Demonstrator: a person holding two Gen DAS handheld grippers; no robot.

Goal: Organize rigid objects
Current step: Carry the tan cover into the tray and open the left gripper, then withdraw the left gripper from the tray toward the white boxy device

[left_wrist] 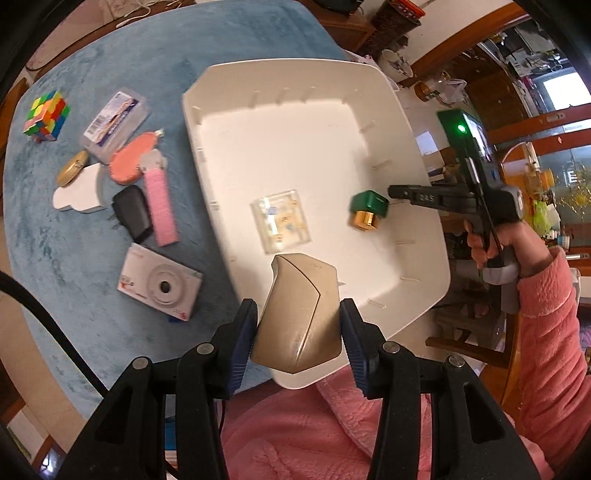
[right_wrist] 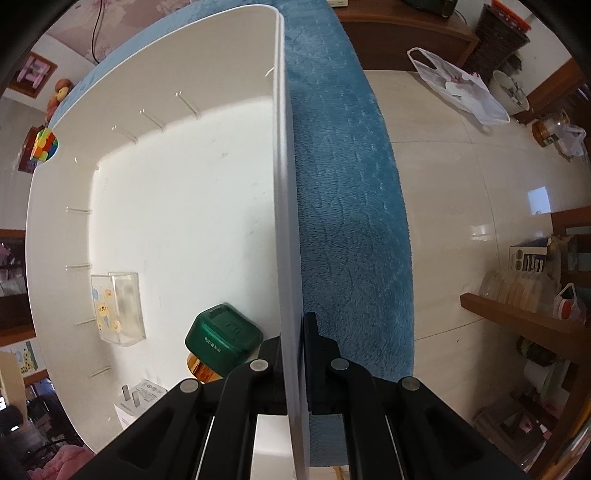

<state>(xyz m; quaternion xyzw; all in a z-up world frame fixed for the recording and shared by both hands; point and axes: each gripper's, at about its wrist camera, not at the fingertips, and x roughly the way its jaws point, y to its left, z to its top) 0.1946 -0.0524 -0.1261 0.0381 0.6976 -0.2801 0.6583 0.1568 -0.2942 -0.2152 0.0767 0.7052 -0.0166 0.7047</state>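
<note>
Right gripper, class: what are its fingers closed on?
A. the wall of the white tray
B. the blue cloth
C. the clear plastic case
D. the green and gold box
A: in the right wrist view the right gripper has one finger inside and one outside the thin wall of the white tray, pinching it; the green and gold box lies loose beside it.

A shaggy blue cover (right_wrist: 351, 192) drapes the surface. Beyond it lies glossy pale tiled floor (right_wrist: 461, 177), where a white plastic bag (right_wrist: 458, 88) slumps near a dark wicker basket (right_wrist: 498, 33). A wooden shelf (right_wrist: 524, 321) carries packets and bottles.
</note>
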